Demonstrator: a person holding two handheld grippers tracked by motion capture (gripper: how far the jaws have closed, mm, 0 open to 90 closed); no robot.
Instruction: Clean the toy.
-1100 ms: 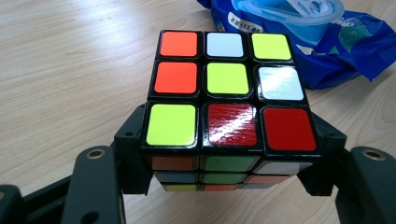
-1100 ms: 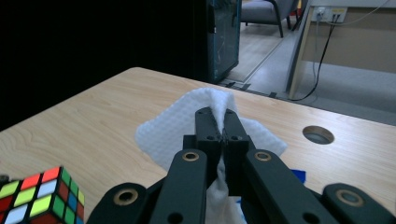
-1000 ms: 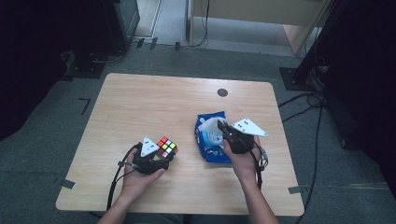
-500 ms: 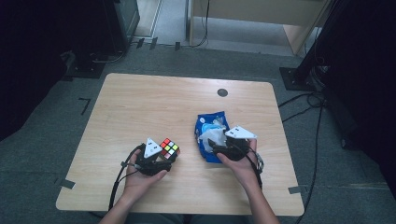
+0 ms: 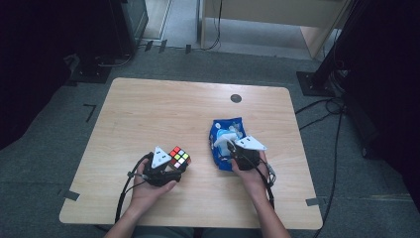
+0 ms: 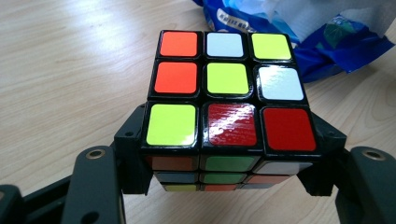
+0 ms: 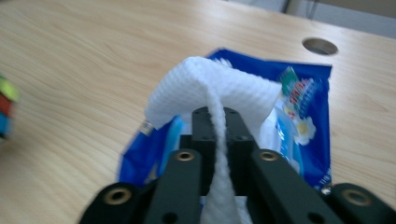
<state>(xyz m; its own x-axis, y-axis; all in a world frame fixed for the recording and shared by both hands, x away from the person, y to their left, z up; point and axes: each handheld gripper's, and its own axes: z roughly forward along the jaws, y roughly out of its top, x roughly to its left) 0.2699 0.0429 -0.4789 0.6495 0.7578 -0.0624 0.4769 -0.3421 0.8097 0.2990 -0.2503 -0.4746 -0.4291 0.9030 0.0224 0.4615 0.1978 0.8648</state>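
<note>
The left tongs [image 6: 229, 186] are clamped on a scrambled Rubik's cube [image 6: 229, 98], one black jaw against each side of its lower layer. In the left gripper view the cube's top face shows orange, white, yellow and red stickers. In the high view the left tongs [image 5: 171, 168] and the cube [image 5: 179, 157] sit near the front edge of the bench [image 5: 163, 114], the person's left hand [image 5: 148, 191] behind them.

The right tongs [image 7: 217, 140] have just closed and now pinch a white tissue [image 7: 210, 93]: the sheet runs down between the two jaws as a narrow fold and billows out above their tips. Just beyond lies the blue tissue pack [image 7: 308, 126], crumpled and flat on the bench. In the high view the right tongs [image 5: 229, 148] rest over the near end of the pack [image 5: 223, 130], the tissue [image 5: 225, 140] bunched at their tips and the right hand [image 5: 252, 173] gripping the body behind. The pack lies right of the cube, apart from it. A round cable hole [image 5: 236, 98] is set in the bench's far side.
</note>
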